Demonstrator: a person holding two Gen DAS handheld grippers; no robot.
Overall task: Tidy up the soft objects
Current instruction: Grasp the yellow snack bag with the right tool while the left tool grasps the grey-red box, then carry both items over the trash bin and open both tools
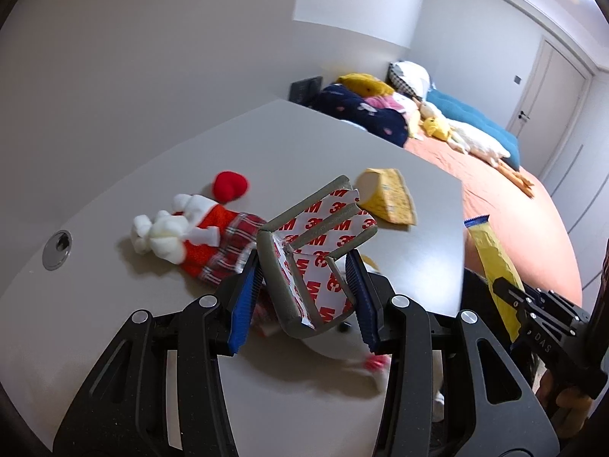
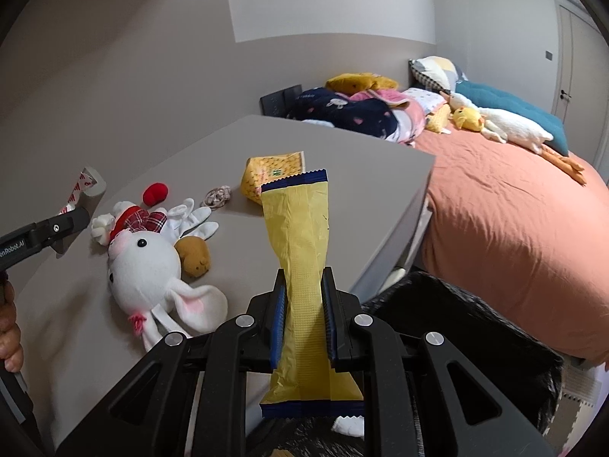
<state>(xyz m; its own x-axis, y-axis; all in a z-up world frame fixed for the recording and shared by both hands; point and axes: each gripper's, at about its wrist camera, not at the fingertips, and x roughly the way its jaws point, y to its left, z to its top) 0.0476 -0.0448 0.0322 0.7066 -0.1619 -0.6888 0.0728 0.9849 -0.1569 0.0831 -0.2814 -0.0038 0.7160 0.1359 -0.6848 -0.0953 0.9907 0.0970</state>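
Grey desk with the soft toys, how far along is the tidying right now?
Nothing looks sorted yet. In hand: the left gripper clamps a grey foam corner guard with 3M backing; the right gripper clamps a flat yellow wrapper. Left on the grey desk: white plush rabbit, red plush heart, brown plush, yellow packet.

Plush rabbit (image 2: 144, 262) on table (image 2: 335, 160)

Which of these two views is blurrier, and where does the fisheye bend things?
Left wrist view: softer, with motion smear on the yellow pack and the plush rabbit under the left gripper. Right wrist view: sharper; the yellow wrapper reads crisply. Both views curve the table edge and walls.
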